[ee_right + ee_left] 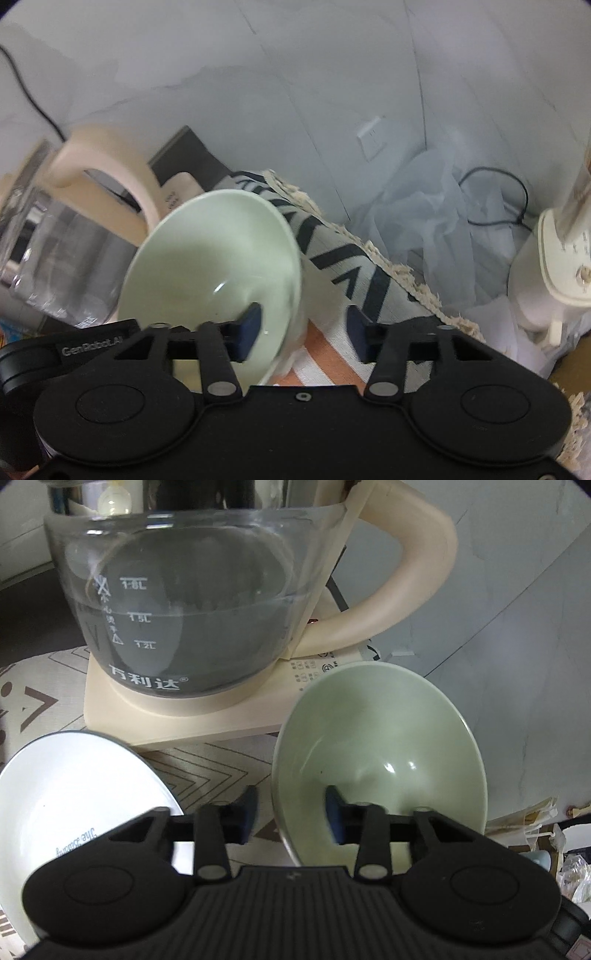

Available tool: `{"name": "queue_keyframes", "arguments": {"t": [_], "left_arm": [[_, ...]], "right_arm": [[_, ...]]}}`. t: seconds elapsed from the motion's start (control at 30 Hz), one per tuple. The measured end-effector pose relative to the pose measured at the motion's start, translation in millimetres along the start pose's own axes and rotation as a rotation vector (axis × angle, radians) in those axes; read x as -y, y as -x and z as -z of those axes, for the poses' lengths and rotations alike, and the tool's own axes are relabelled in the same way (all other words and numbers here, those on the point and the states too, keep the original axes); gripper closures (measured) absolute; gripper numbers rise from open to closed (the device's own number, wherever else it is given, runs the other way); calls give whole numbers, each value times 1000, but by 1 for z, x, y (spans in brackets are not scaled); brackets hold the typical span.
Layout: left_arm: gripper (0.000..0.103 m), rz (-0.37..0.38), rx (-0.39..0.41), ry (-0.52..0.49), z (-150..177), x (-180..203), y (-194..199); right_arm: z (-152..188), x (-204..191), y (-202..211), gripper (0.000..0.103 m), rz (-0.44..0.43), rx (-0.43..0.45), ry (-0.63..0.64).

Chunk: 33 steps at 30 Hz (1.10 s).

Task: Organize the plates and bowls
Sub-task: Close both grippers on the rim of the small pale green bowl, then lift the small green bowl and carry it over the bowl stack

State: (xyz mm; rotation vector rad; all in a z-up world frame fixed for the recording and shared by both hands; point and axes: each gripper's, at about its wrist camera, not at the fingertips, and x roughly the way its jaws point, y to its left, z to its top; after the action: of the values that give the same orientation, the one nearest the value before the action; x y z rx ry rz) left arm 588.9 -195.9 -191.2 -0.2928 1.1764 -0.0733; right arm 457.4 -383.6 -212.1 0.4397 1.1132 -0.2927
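Observation:
A pale green bowl (380,746) stands on the patterned cloth, right of centre in the left wrist view. My left gripper (290,814) straddles its left rim, one pad outside and one inside, with gaps to the wall on both sides. A white bowl (74,797) with printed lettering lies at the lower left. In the right wrist view a green bowl (218,258) sits left of centre. My right gripper (303,330) straddles its right rim, left pad inside and right pad over the cloth, not pressing.
A glass kettle (184,609) with a cream handle and base stands close behind the bowls. The fringed cloth edge (369,258) runs along the table's right side. Beyond it lie a plastic sheet (424,221), cables and a cream appliance (554,266).

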Motion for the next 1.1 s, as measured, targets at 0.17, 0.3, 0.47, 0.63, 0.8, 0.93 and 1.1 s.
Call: {"name": "queue_keyframes", "arguments": {"t": [0.17,0.3,0.47,0.63,0.8,0.93,1.1], "left_arm": [[91,23,-18,28,1,-4,2],[92,46,-1,38,3,-6,10],[92,64,27,44,7,-6,29],[92,77,52,44,14,-8,51],[92,79,84,39,25,-10,73],[92,78,105,44,39,-12,89],[92,82,125,53,56,-22,113]], "right_arm": [[4,1,-4,84,-26,-24,-3],[5,-6,5,87,-4,3,33],[6,-10,20,87,-16,38,52],[6,-14,38,87,-28,67,58],[8,-20,59,87,-40,100,79],[14,-25,75,86,-54,126,106],[25,-26,95,86,-73,138,126]]}}
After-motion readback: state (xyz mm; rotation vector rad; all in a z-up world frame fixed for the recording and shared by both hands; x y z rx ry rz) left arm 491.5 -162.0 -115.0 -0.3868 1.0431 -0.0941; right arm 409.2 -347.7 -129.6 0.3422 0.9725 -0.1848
